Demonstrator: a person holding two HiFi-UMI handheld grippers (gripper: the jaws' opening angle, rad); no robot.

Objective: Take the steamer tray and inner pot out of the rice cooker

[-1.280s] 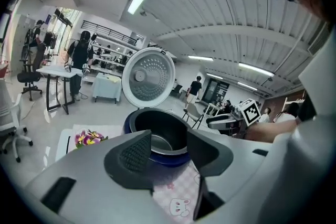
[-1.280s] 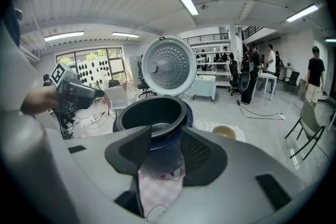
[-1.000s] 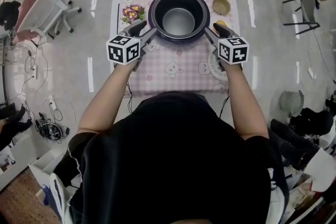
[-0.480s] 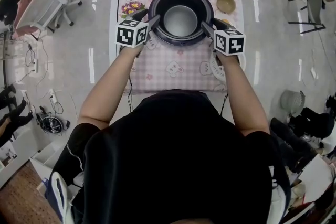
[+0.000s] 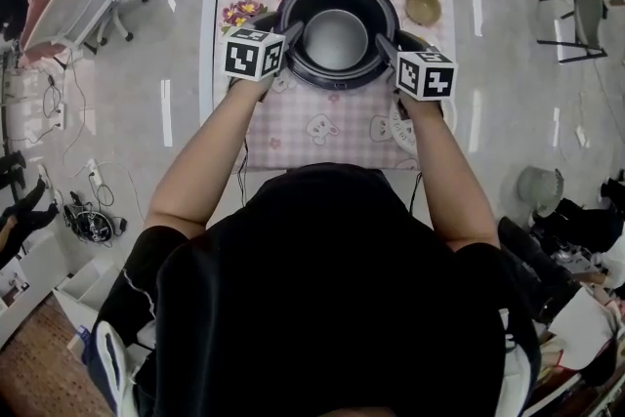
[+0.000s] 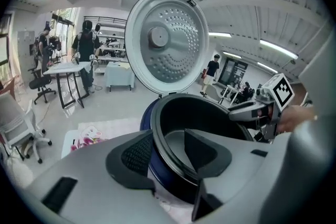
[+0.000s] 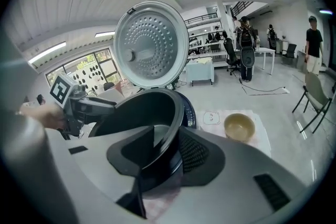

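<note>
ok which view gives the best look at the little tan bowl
The right gripper view: the tan bowl sits close there, with its rim and inside both clear. The head view shows it only small, from above. The left gripper view does not show it.

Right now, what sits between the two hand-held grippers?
The inner pot: the head view shows the left hand-held gripper and right hand-held gripper flanking it; their own views show open jaws straddling its rim.
</note>
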